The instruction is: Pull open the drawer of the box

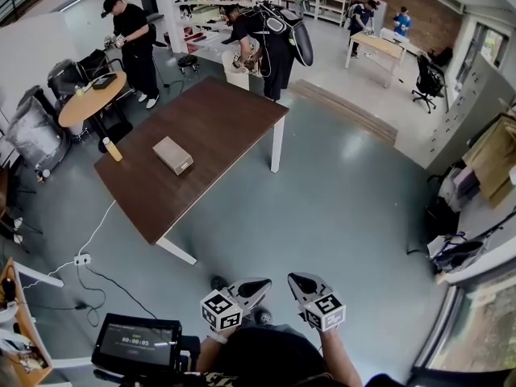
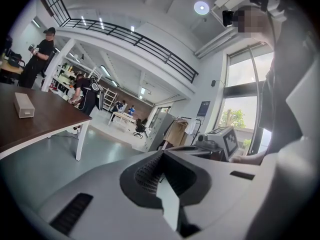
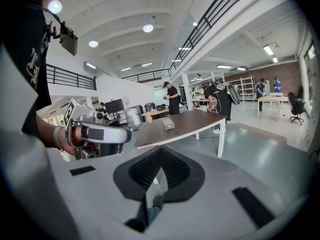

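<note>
A small grey-brown box [image 1: 173, 155] lies on the dark brown table [image 1: 210, 127], well ahead and to the left of me; its drawer looks closed. The same box shows in the left gripper view [image 2: 24, 105] and in the right gripper view [image 3: 168, 124]. Both grippers hang close to my body, far from the table. The left gripper [image 1: 258, 285] has its jaws together with nothing between them [image 2: 159, 158]. The right gripper [image 1: 298, 282] is likewise shut and holds nothing [image 3: 160, 155].
An orange bottle [image 1: 112, 149] stands at the table's left edge. A round wooden table [image 1: 91, 97] and black bags sit further left. Two people stand behind the table's far end. A power strip [image 1: 81, 259] with cables lies on the grey floor.
</note>
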The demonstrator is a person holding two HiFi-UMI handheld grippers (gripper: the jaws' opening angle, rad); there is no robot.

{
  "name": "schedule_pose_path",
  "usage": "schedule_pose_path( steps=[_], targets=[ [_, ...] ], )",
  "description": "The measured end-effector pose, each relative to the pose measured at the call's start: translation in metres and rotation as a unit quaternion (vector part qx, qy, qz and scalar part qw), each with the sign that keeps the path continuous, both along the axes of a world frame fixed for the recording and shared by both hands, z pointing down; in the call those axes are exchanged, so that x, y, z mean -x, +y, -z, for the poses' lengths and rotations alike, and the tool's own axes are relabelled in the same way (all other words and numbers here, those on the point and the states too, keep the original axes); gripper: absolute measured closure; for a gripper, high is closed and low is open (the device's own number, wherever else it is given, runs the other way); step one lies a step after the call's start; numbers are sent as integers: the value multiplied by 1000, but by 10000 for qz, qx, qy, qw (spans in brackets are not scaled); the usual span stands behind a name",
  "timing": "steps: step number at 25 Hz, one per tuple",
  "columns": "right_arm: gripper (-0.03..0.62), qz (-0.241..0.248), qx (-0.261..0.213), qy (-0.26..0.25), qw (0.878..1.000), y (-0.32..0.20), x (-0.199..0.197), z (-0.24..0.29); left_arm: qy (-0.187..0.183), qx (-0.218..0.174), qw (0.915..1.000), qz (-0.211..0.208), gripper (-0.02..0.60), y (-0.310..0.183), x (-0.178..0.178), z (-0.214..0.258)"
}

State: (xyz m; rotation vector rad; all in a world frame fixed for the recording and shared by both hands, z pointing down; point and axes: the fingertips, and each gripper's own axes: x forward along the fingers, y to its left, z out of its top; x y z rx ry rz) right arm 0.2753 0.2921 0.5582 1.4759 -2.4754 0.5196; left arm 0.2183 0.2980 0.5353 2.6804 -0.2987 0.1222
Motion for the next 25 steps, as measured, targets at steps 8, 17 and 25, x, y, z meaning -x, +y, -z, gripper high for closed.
schedule_pose_path(
  steps=[8,17,25],
  targets=[
    [606,70,257,-59,9996,-29,20,-15,24,38,10000,63,581,-39,19,-1],
    [606,555,291,47,9980,-98,71,-11,86,179,9977,651,581,-103,75,4],
    [606,1159,299,169,9927,-144,119,-8,176,260,9920,1226,581,-148,119,3]
  ],
)
